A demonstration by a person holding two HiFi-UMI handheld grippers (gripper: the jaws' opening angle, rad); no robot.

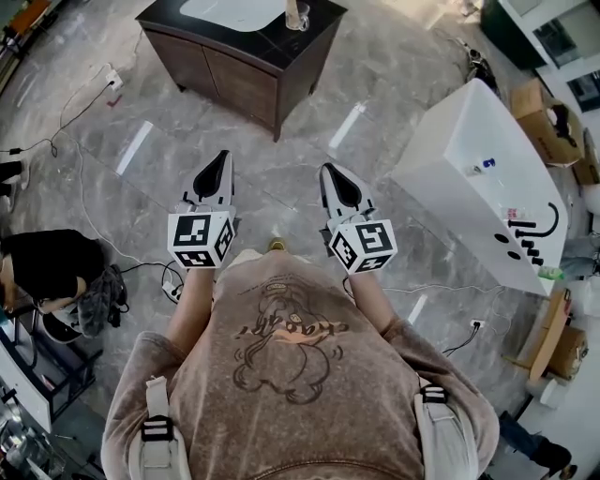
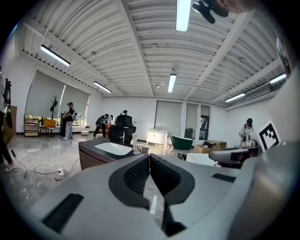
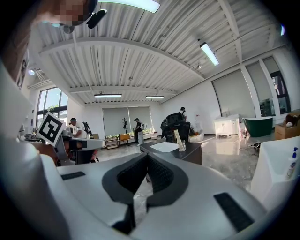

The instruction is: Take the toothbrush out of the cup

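Observation:
A clear cup with a toothbrush upright in it stands on the dark vanity top, beside the white sink. In the left gripper view the cup and toothbrush are far ahead. The right gripper view shows the same cup and toothbrush, also far off. My left gripper and right gripper are held side by side in front of my chest, over bare floor and well short of the vanity. Both point toward it. Both are shut, pads together, with nothing between them.
A white bathtub stands on the floor to the right, with cardboard boxes behind it. A person in black crouches at the left near cables. Marble floor lies between me and the vanity.

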